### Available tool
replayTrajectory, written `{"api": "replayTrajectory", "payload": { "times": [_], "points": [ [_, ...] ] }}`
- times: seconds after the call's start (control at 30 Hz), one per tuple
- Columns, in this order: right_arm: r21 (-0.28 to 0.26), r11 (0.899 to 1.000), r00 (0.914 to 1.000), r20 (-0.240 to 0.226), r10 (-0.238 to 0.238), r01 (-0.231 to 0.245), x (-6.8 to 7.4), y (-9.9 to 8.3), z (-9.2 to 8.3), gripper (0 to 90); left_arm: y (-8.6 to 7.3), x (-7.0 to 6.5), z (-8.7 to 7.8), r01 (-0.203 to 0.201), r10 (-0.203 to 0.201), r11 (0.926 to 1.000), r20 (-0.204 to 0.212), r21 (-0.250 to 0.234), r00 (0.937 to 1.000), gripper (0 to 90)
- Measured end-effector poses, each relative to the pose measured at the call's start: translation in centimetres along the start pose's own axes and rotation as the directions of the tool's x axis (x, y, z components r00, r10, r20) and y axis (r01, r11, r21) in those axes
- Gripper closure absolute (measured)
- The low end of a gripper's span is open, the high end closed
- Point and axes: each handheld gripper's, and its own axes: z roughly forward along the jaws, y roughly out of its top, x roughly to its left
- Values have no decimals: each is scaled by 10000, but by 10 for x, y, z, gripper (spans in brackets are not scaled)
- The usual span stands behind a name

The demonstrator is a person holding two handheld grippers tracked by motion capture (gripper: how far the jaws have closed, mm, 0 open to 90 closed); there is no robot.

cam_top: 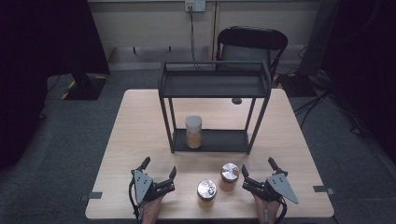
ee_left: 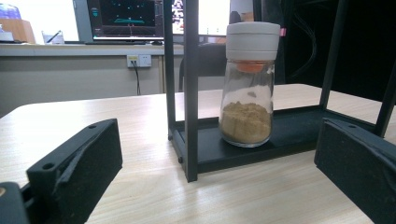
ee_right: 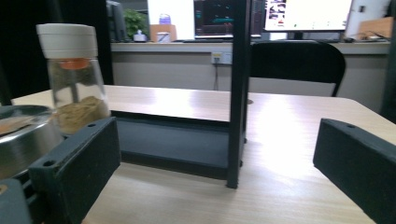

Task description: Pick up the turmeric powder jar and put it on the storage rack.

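Observation:
A black two-tier rack (cam_top: pixel 212 84) stands mid-table. On its lower shelf sits a glass jar with a white cap (cam_top: pixel 194 132) (ee_left: pixel 247 84) (ee_right: pixel 74 77), partly full of tan powder. Two jars with silver lids stand on the table in front of the rack: one (cam_top: pixel 206 193) near the front edge, the other (cam_top: pixel 229 176) slightly farther back and right; a silver lid (ee_right: pixel 21 135) fills the left of the right gripper view. My left gripper (cam_top: pixel 159 167) (ee_left: pixel 215 182) is open near the front edge, left of these jars. My right gripper (cam_top: pixel 258 165) (ee_right: pixel 219 182) is open on their right. Both hold nothing.
The rack's upper shelf (cam_top: pixel 215 86) is bare. A black chair (cam_top: pixel 251 43) stands behind the table, with a wall socket (cam_top: pixel 194 5) above it. Monitors (ee_left: pixel 128 18) sit on a desk in the background. Tape marks (cam_top: pixel 95 195) flag the table's front corners.

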Motion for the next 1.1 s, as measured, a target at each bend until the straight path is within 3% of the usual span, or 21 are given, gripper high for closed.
{"api": "replayTrajectory", "payload": {
  "times": [0.1,0.27,0.57,0.67,0.83,1.1],
  "points": [
    [23,10000,9998,175,14,-14,3,0,0,0,-1,-1,0,-33,33,10000,-43,-33,10000,3],
    [-108,9989,9989,106,461,-460,-3,-1,-2,0,-1,-2,0,-13,13,10000,-119,-47,9999,3],
    [5,9991,9987,302,413,-414,-3,8,-3,0,-1,-2,0,-51,51,10000,-55,-75,10000,4],
    [-116,9984,9983,174,558,-556,-5,11,-5,0,-2,-2,-1,-46,45,9999,-54,-94,10000,4],
    [-581,9979,9996,-14,272,-273,-3,12,-10,0,-2,-2,-1,-39,39,9999,-66,-96,10000,4],
    [-729,9972,9983,-554,-182,141,4,24,-22,29,-1,-2,0,-46,46,10000,-94,-63,9999,4]
  ]
}}
